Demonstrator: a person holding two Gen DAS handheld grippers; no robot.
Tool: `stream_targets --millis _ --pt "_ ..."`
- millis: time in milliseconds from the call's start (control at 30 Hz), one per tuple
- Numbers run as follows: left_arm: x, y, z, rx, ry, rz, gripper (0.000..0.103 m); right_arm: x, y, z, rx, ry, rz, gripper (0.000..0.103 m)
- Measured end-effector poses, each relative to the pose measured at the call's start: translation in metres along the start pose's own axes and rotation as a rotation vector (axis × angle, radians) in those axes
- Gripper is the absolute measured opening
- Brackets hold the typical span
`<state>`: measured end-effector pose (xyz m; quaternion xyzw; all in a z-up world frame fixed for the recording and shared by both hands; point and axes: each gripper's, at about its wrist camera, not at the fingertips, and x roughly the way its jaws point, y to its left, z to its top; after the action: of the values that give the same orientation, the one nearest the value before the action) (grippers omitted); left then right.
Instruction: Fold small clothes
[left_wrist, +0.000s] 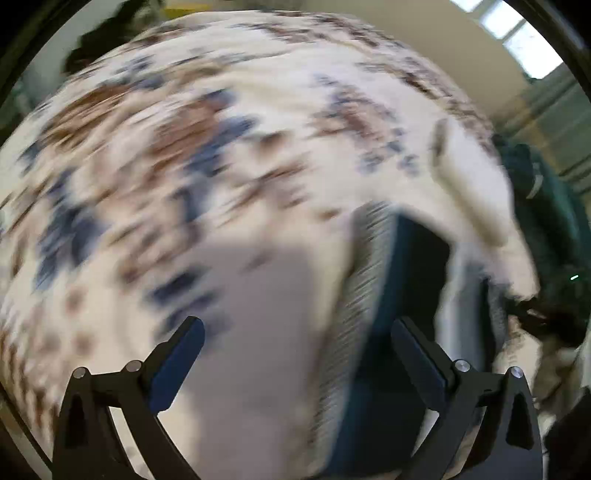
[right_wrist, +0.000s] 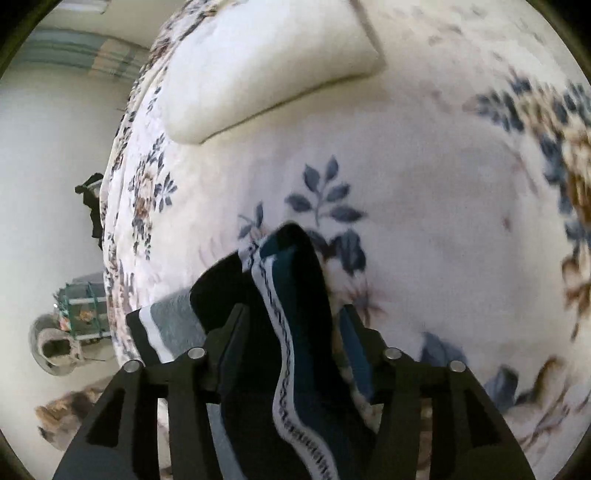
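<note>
We held the right gripper (right_wrist: 291, 317) clamped on a dark garment (right_wrist: 295, 295) with white patterned stripes, its fold bunched between the fingers and its lower part cut off by the frame; it lay on the near side of a floral bedspread (right_wrist: 424, 203), a white pillow (right_wrist: 266, 70) far behind; our left gripper (left_wrist: 295, 354) stood wide apart and empty over the blurred bedspread, the garment just right of it, smeared and hard to read.

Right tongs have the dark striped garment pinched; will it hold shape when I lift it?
Probably not: the dark striped garment already drapes in soft folds over the right tongs, so it looks floppy. It seems light, and its free end would likely trail on the floral bedspread.
</note>
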<state>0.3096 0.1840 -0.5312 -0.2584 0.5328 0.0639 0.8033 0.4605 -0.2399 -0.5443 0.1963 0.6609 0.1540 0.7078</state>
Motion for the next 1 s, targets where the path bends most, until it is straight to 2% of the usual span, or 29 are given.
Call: stream_targets --millis 33,133,167,233,300,333,400,467,533,567,600,667,733,767,800,933,1000 --pt "0.007 -0.013 0.009 0.014 -0.008 -0.015 0.103 0.001 0.005 0.003 -0.011 -0.013 -0.003 0.005" --pt "0.039 -0.043 0.043 0.068 0.013 -0.046 0.103 -0.023 0.015 0.007 -0.012 -0.13 0.021 0.004" --pt "0.05 -0.054 0.048 0.091 0.029 -0.047 0.103 -0.027 0.018 0.009 -0.01 -0.155 0.031 0.004" --pt "0.064 -0.065 0.053 0.131 0.052 -0.02 0.103 -0.031 0.019 0.015 -0.019 -0.19 -0.004 0.004" --pt "0.08 -0.066 0.06 0.133 0.077 0.009 0.102 -0.014 0.012 0.023 -0.012 -0.142 -0.051 0.004" --pt "0.078 -0.065 0.058 0.123 0.08 0.01 0.102 0.002 0.003 0.028 0.014 -0.061 -0.059 0.004" --pt "0.069 -0.06 0.055 0.094 0.068 -0.002 0.102 0.016 -0.013 0.029 0.067 0.053 -0.048 0.009" --pt "0.055 -0.055 0.048 0.084 0.044 -0.006 0.102 0.009 -0.028 0.02 0.106 0.077 0.023 0.013" --pt "0.037 -0.048 0.035 0.081 0.016 0.022 0.102 -0.002 -0.045 0.0 0.141 0.104 0.1 0.036" --pt "0.033 -0.044 0.03 0.078 0.014 0.03 0.102 -0.007 -0.056 -0.015 0.171 0.12 0.135 0.057" --pt "0.029 -0.039 0.021 0.075 0.017 0.049 0.102 -0.008 -0.067 -0.032 0.202 0.151 0.157 0.064" --pt "0.025 -0.03 0.006 0.068 0.026 0.09 0.102 0.003 -0.082 -0.064 0.249 0.247 0.177 0.064" --pt "0.021 -0.021 -0.01 0.056 0.05 0.117 0.102 0.011 -0.089 -0.091 0.283 0.282 0.202 0.064" --pt "0.02 -0.016 -0.017 0.046 0.064 0.128 0.102 0.008 -0.091 -0.1 0.295 0.251 0.208 0.045" --pt "0.018 -0.012 -0.024 0.032 0.078 0.137 0.102 0.004 -0.091 -0.108 0.306 0.223 0.212 0.004" --pt "0.007 -0.003 -0.038 -0.01 0.093 0.12 0.102 -0.042 -0.09 -0.126 0.349 0.091 0.213 0.005" --pt "0.007 -0.002 -0.041 -0.023 0.104 0.101 0.102 -0.054 -0.092 -0.132 0.352 0.079 0.199 0.005"
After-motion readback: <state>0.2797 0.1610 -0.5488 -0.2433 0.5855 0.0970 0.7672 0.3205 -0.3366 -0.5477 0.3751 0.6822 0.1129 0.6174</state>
